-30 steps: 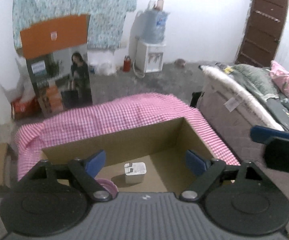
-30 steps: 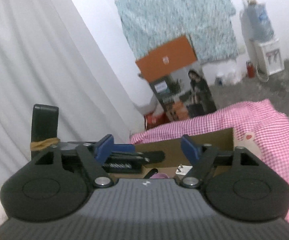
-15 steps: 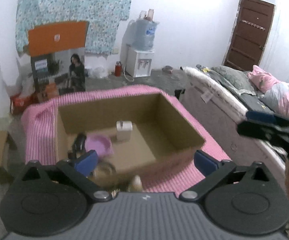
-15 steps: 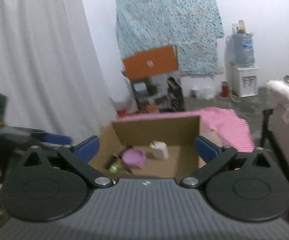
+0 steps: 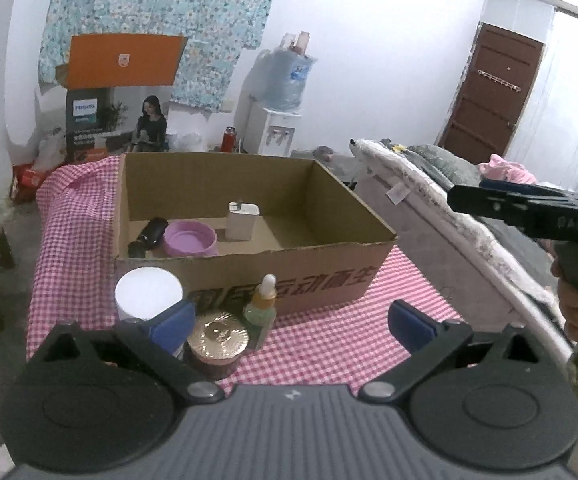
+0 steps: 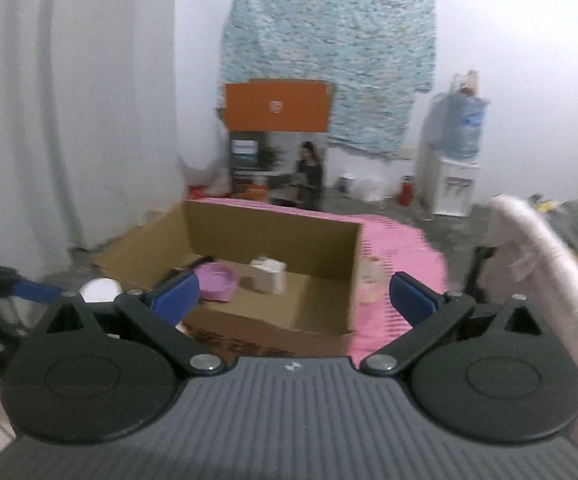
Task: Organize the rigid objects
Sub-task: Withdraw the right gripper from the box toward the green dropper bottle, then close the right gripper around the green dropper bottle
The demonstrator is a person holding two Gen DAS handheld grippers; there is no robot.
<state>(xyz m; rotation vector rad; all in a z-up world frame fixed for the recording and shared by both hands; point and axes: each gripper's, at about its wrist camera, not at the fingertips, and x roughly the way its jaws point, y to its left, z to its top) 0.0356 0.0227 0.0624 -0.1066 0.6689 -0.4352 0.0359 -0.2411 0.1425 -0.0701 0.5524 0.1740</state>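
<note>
My left gripper [image 5: 289, 322] stands with its jaws wide apart and nothing pressed between the pads. Its left fingertip [image 5: 171, 320] sits in front of a white-lidded jar [image 5: 148, 292]. Just right of that fingertip, inside the jaw span but untouched, are a gold-lidded jar [image 5: 217, 338] and a dropper bottle [image 5: 263, 306] with a white bulb and amber neck. All three stand upright on the pink checked cloth [image 5: 329, 344], just in front of the near wall of the cardboard box [image 5: 289, 276].

Inside the box, on its floor, I see a purple bowl [image 5: 189, 239], a black cylindrical item [image 5: 149, 236] lying to the left of the bowl, and a white adapter [image 5: 241, 221] upright to its right.

My right gripper [image 6: 293, 298] is also spread wide and holds nothing. Its view is blurred. It faces the same box [image 6: 273, 236] from the near right corner; the bowl [image 6: 217, 281] and the adapter [image 6: 269, 276] are visible inside. In the left wrist view the right gripper [image 5: 529, 208] appears at the right edge, off the cloth, over the bed [image 5: 429, 184], with a hand [image 5: 573, 304] on its handle.
</note>
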